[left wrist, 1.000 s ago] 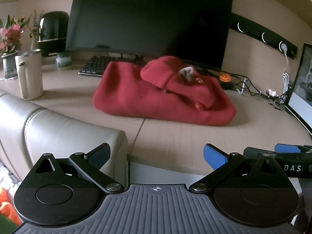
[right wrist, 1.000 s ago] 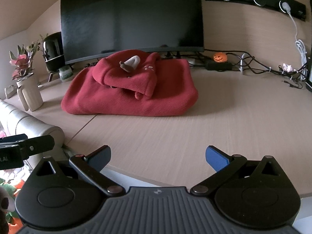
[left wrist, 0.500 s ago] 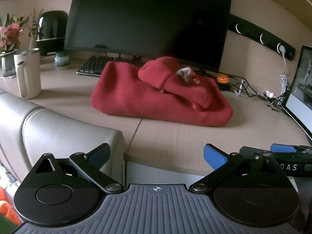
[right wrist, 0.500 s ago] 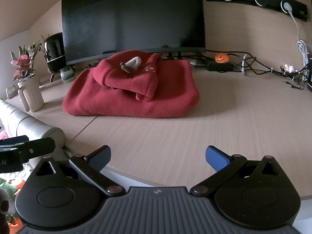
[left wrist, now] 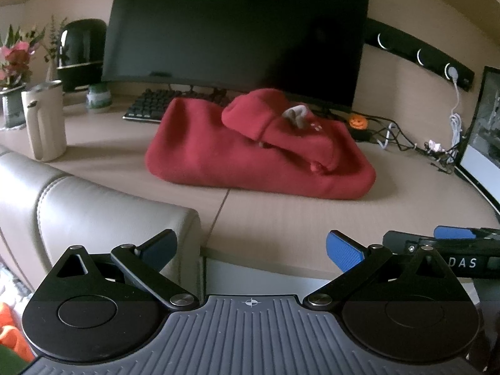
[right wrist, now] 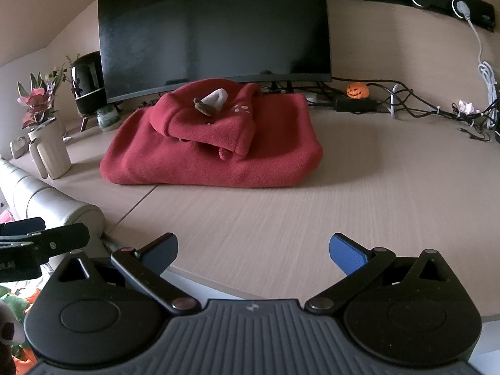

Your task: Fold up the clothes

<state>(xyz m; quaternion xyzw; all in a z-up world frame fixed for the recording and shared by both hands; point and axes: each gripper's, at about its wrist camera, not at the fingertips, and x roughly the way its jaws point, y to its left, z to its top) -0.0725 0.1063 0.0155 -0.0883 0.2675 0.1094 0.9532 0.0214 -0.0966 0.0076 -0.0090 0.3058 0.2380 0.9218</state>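
I've drifted slightly back from the red hoodie (right wrist: 212, 143) before the monitor (right wrist: 215, 31); both grippers, left (left wrist: 250, 247) and right (right wrist: 253, 250), released, empty. I'd leave it squared.

Hidden, cropped and blurred regions in the two wrist views.

The keyboard (left wrist: 150, 106) is partly covered by the folded red garment (left wrist: 250, 156), which in the left wrist view is softened by blur; in the right wrist view only a sliver of keys shows beside the garment (right wrist: 212, 153). The second screen (left wrist: 482, 131) is cut by the right edge. The monitor (right wrist: 215, 31) loses its top to the upper edge, and its stand is concealed behind the garment. The small pale and brown trim (right wrist: 211, 101) on the folded top layer is too small to identify. The tangled cables (right wrist: 437, 109) run out of view at the right edge.
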